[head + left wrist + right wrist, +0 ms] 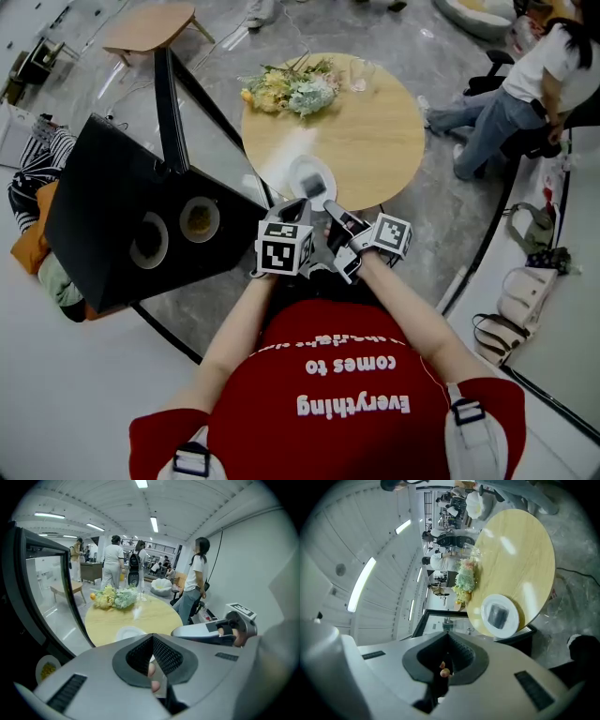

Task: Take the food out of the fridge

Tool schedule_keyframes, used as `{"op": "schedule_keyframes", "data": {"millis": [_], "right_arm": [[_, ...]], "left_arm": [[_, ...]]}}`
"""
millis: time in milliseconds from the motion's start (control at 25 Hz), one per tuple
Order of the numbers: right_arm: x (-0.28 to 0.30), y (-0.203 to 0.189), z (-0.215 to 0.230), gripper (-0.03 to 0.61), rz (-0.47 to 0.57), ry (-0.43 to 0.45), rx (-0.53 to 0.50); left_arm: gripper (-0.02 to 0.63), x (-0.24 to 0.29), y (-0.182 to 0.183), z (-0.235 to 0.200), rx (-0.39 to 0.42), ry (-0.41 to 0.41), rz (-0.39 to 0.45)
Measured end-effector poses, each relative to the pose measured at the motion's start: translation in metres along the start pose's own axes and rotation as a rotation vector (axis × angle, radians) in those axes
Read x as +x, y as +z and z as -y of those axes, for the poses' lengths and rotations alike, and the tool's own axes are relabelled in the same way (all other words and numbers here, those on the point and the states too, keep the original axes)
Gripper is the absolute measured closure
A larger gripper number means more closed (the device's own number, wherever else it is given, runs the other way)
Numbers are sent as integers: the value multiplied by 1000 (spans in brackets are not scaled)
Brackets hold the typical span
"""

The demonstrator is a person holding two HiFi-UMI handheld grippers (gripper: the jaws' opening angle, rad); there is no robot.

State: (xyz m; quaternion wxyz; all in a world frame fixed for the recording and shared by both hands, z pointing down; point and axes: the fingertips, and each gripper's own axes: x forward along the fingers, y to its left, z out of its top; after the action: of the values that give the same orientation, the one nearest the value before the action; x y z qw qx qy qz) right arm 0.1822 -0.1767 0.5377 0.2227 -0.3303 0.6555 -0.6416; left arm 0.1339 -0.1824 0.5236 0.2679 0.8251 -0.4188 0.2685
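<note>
At frame centre, the left gripper (295,207) and right gripper (332,208) each have jaws pressed together, empty, just below the plate (324,170) on the round table (380,131).

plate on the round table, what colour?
The plate is white, with a dark grey block on it. It shows best in the right gripper view.

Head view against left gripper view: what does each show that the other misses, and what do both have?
Head view only: the wearer's red shirt, the left gripper from outside, and two dishes in the fridge, where the other view catches one. Left gripper view only: ceiling lights and that gripper's ribbed pads close up, jaws together. Both: the round table, flowers, white plate, right gripper and open fridge door.
</note>
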Motion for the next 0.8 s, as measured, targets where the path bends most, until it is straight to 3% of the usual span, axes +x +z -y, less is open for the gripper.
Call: {"op": "schedule_keyframes", "data": {"millis": [480,800], "right_arm": [[36,-32,-9,566,-118,12,-2],[74,-104,-32,566,-309,19,-68]], "left_arm": [[609,-23,-5,-16,-61,-30,49],[609,-87,-27,-64,-172,89,119]]}}
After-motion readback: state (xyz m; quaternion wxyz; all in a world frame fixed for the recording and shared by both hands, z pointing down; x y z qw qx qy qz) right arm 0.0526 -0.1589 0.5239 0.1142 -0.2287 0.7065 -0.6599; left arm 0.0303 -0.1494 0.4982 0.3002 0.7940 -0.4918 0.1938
